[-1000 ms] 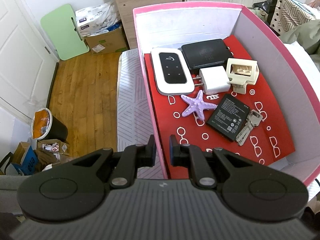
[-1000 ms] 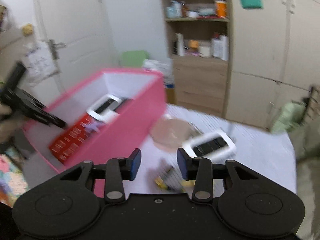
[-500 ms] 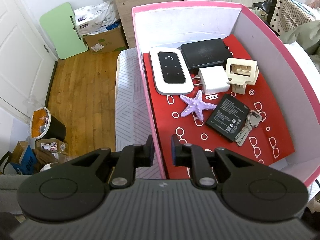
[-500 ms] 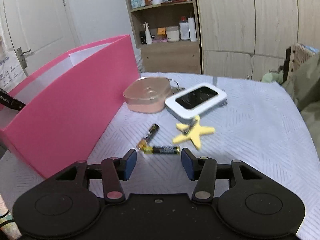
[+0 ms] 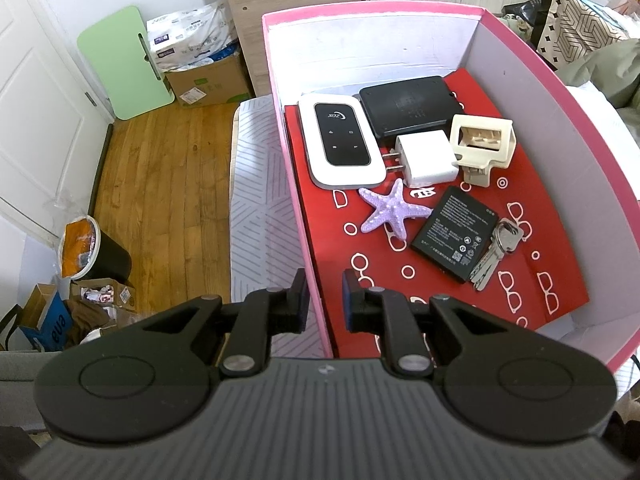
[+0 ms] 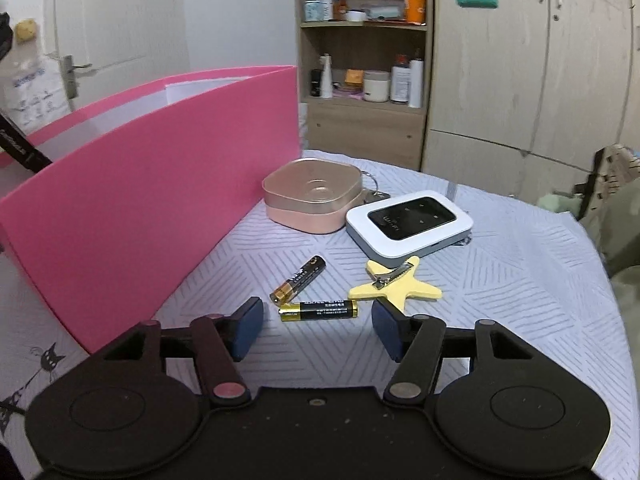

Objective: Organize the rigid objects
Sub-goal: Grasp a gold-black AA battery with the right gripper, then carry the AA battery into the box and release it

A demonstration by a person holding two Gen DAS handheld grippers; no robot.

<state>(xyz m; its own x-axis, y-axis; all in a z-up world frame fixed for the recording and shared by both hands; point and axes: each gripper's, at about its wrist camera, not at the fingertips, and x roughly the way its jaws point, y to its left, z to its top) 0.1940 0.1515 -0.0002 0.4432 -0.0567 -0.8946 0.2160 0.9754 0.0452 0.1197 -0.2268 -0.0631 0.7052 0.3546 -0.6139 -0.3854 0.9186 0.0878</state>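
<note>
My left gripper [image 5: 323,298] straddles the near left wall of the pink box [image 5: 304,216], its jaws slightly apart around the wall. Inside lie a white router [image 5: 340,144], a black device [image 5: 408,106], a white charger [image 5: 426,156], a cream clip [image 5: 480,142], a purple starfish [image 5: 390,214], a flat battery [image 5: 454,234] and keys [image 5: 494,254]. My right gripper [image 6: 317,330] is open just above the bed, its jaws either side of a black AA battery [image 6: 318,310]. A second battery [image 6: 298,279], a yellow starfish [image 6: 396,284] with a nail clipper [image 6: 390,273] and a white router [image 6: 408,226] lie beyond.
A rose-gold square case [image 6: 314,194] sits by the pink box's outer wall [image 6: 140,196], with a key ring behind it. A wooden shelf [image 6: 364,68] and wardrobe stand behind the bed. Wooden floor [image 5: 160,184], a bin and cartons lie left of the bed.
My right gripper has swung from the box down to the bed, opened wider and closed in on the near battery. My left gripper's jaws have parted slightly at the box wall.
</note>
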